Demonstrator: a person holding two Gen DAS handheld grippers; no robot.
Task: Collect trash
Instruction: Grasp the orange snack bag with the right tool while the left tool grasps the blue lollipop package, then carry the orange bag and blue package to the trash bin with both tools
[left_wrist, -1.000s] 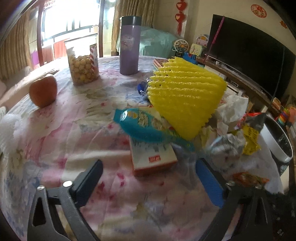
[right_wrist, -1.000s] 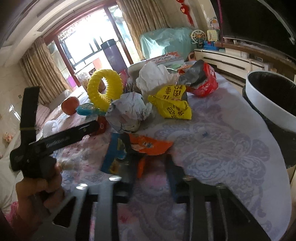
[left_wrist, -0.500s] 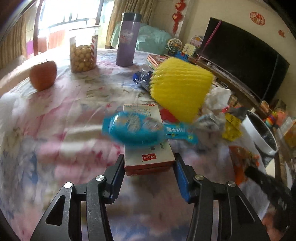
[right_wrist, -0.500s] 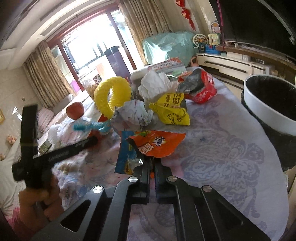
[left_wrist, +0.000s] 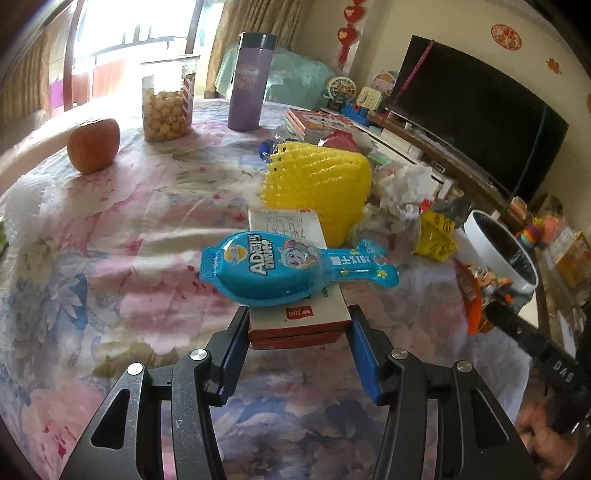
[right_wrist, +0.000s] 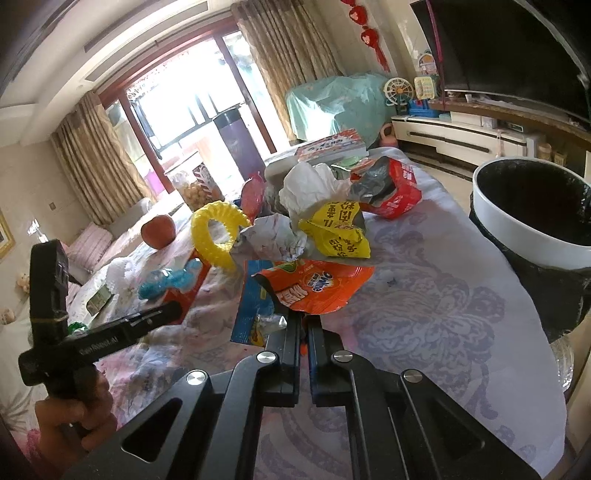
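Observation:
My left gripper (left_wrist: 297, 325) is shut on a flat red-and-white box (left_wrist: 299, 314) with a blue snack packet (left_wrist: 291, 267) lying on top. My right gripper (right_wrist: 303, 326) is shut on an orange snack wrapper (right_wrist: 317, 284), held just above the table. A blue wrapper (right_wrist: 251, 314) lies under it. Crumpled paper (right_wrist: 275, 234), a yellow wrapper (right_wrist: 338, 230), a white tissue (right_wrist: 314, 184) and a red bag (right_wrist: 393, 184) form a pile behind. A white-rimmed black bin (right_wrist: 532, 221) stands at the right edge; it also shows in the left wrist view (left_wrist: 498, 251).
A yellow foam fruit net (left_wrist: 321, 188), an apple (left_wrist: 94, 144), a snack jar (left_wrist: 166, 110), a purple flask (left_wrist: 249, 98) and books (left_wrist: 317, 122) sit on the floral tablecloth (left_wrist: 110, 240). A TV (left_wrist: 476, 110) stands at the right.
My left gripper closed around the red-and-white box, with the blue packet on it. My right gripper closed on the orange wrapper and lifted it slightly.

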